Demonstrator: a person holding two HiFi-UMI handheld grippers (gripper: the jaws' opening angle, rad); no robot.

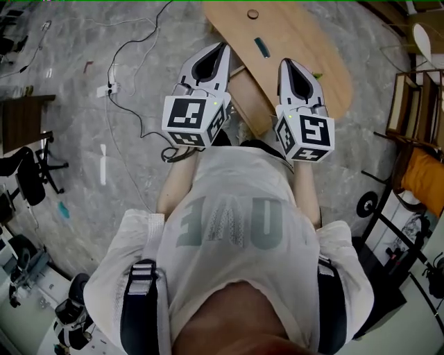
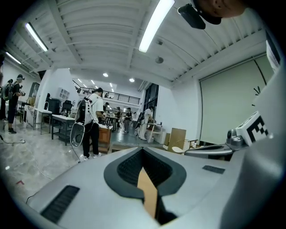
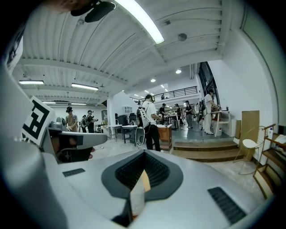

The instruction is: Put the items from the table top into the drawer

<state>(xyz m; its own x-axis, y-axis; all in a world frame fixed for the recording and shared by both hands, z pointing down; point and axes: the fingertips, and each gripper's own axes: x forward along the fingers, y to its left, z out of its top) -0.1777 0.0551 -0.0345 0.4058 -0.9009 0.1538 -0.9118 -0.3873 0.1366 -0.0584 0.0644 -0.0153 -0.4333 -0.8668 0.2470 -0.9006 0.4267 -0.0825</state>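
Pointing away from the person's chest toward the far side, the left gripper [image 1: 223, 46] and the right gripper [image 1: 286, 62] hang side by side, each with its marker cube nearest the body. Both gripper views show the jaws pressed together to a point, with nothing held between them: the left gripper [image 2: 143, 150] and the right gripper [image 3: 144, 152] are closed and empty.

Just beyond their tips lies a light wooden oval table top [image 1: 305, 35]. On it rest a small round brown item [image 1: 252, 13] near the far edge and a dark teal oblong item [image 1: 261, 47] closer in, between the two grippers' tips and apart from both. A wooden block-like unit [image 1: 253, 104] sits below the table's near edge, between the grippers; whether its drawer stands open cannot be told.

On the grey marbled floor [image 1: 139, 28] to the left runs a black cable to a white power strip [image 1: 107, 89]. The person's white printed T-shirt [image 1: 236, 229] fills the near part of the head view.
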